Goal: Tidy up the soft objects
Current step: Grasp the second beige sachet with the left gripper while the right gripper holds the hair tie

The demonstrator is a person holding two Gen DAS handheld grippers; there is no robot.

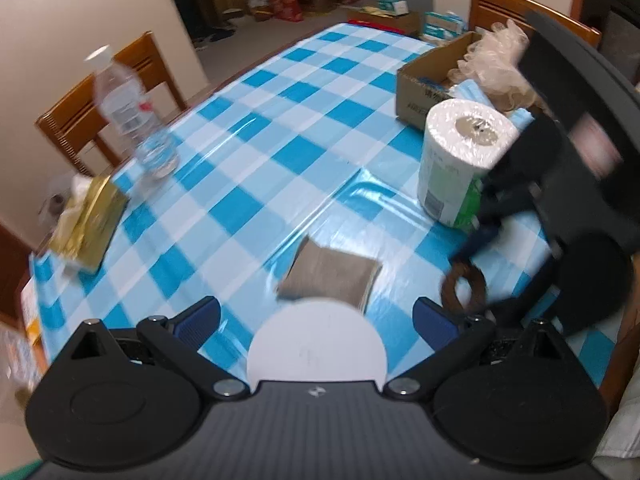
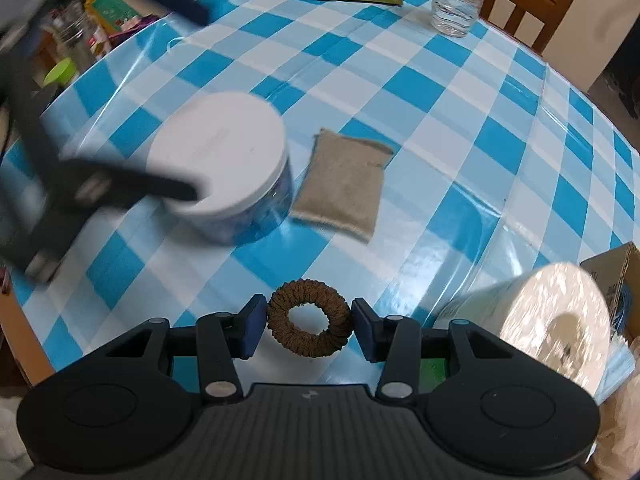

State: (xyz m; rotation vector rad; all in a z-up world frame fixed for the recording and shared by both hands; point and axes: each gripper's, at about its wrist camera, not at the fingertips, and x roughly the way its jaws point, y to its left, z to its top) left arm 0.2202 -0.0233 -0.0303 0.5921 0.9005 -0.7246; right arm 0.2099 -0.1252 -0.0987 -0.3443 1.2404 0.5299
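My right gripper (image 2: 309,322) is shut on a brown fabric hair ring (image 2: 280,330), one blue pad pressing each side, lifted a little above the checked tablecloth (image 2: 440,92). In the left wrist view the same ring (image 1: 450,292) hangs under the blurred right gripper. A grey-brown cloth pad (image 2: 342,186) lies flat mid-table beside a white-lidded round tub (image 2: 224,152). My left gripper (image 1: 316,312) hovers over that tub (image 1: 316,352), jaws wide open, with a gap between each pad and the lid. The cloth pad (image 1: 330,276) lies just beyond it.
A wrapped paper roll (image 1: 460,160) stands in front of a cardboard box (image 1: 424,80) holding pale gloves and blue masks. A water bottle (image 1: 128,120) and a gold tissue pack (image 1: 90,220) sit at the table's left edge. Wooden chairs (image 1: 80,120) flank the table.
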